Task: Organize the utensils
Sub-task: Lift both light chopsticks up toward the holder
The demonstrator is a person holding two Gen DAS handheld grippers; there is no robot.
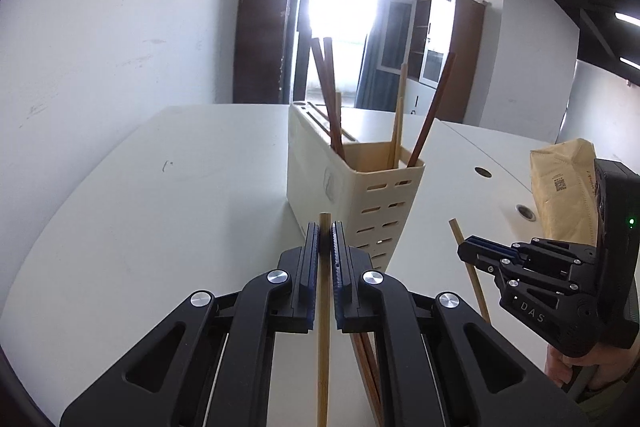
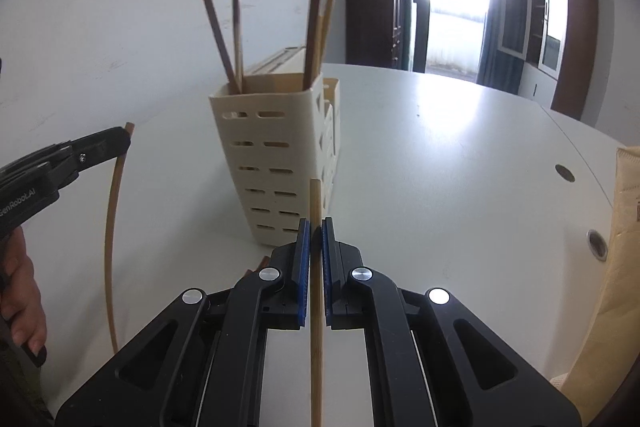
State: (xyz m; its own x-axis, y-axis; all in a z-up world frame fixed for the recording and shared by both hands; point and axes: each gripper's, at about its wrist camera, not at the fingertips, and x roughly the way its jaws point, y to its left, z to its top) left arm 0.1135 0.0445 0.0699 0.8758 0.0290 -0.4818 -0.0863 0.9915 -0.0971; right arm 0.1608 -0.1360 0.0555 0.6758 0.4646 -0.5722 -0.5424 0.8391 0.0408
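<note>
Left wrist view — both grippers' jaws clamped on chopsticks, holder (image 1: 352,183) just ahead.

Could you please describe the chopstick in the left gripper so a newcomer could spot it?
Start at the cream slotted plastic utensil holder on the white table. In front of it, the left gripper pinches a pale bamboo chopstick; unlike the holder's chopsticks, it is outside, clamped.

Left tool (image 1: 325,239): matte black linkage arms, round silver screws at the pivots, blue ribbed pads (image 1: 338,267) lining both fingers. Right tool (image 2: 316,239) is the same build, same silver screws, same blue pads (image 2: 303,267). From the side, the right tool's body carries white "DAS" lettering and a small green light (lit), while the left one reads "GenRoboLAI". Bare skin on both hands, left hand (image 2: 22,299) and right hand (image 1: 568,367).
</note>
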